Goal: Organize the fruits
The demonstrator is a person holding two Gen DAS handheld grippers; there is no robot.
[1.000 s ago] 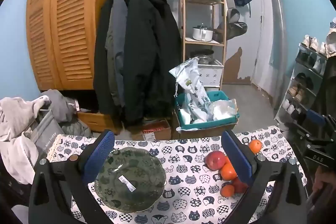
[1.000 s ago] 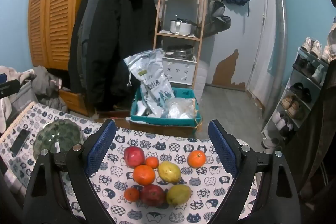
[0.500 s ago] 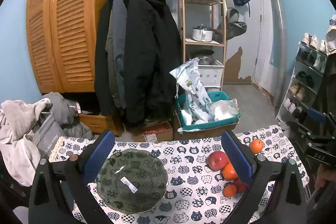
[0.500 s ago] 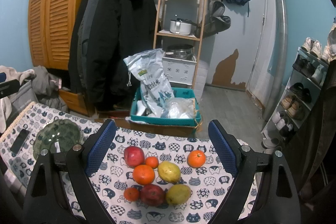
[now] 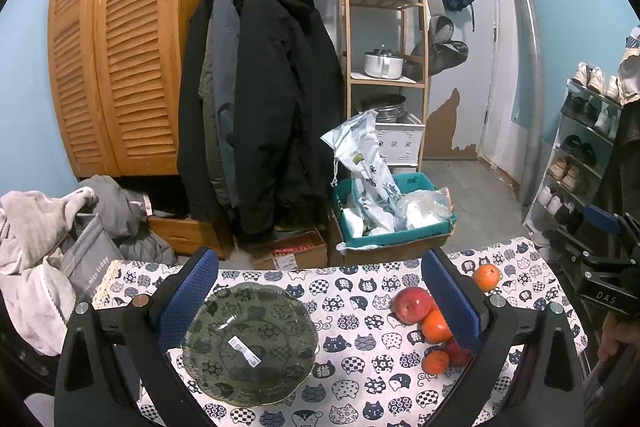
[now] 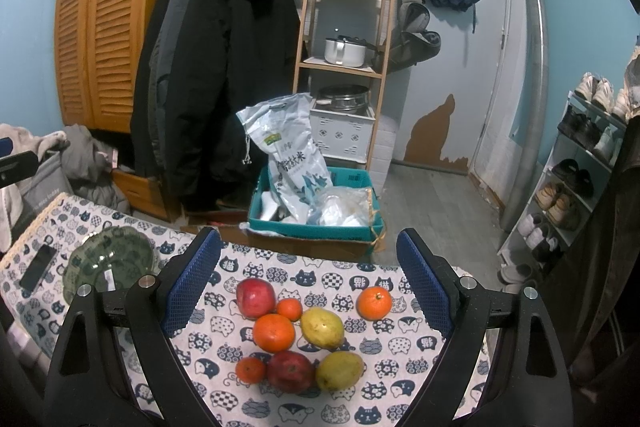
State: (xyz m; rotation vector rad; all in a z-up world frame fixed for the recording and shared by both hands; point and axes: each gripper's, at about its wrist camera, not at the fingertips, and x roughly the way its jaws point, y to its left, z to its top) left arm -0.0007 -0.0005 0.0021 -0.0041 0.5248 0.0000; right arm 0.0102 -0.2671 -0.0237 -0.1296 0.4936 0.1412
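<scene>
A green glass plate (image 5: 250,345) lies on the cat-print tablecloth (image 5: 352,307), and my left gripper (image 5: 320,301) hangs open above it with nothing between its fingers. The plate (image 6: 110,263) also shows at the far left in the right wrist view. A cluster of fruit sits under my open right gripper (image 6: 308,281): two red apples (image 6: 255,297) (image 6: 290,371), two yellow pears (image 6: 322,327) (image 6: 340,371), and several oranges (image 6: 274,333), with one orange (image 6: 374,302) apart to the right. From the left wrist view the fruit (image 5: 414,303) lies right of the plate.
A dark phone (image 6: 38,267) lies on the cloth left of the plate. Beyond the table's far edge stand a teal crate with bags (image 6: 316,203), hanging coats (image 5: 260,99), a wooden shelf (image 6: 344,39) and a shoe rack (image 6: 576,171). A person's hand (image 5: 612,331) holds the other gripper at right.
The left wrist view has shifted slightly, so the plate and fruit sit a little lower and further right in frame. The right gripper and the fruit have not visibly moved.
</scene>
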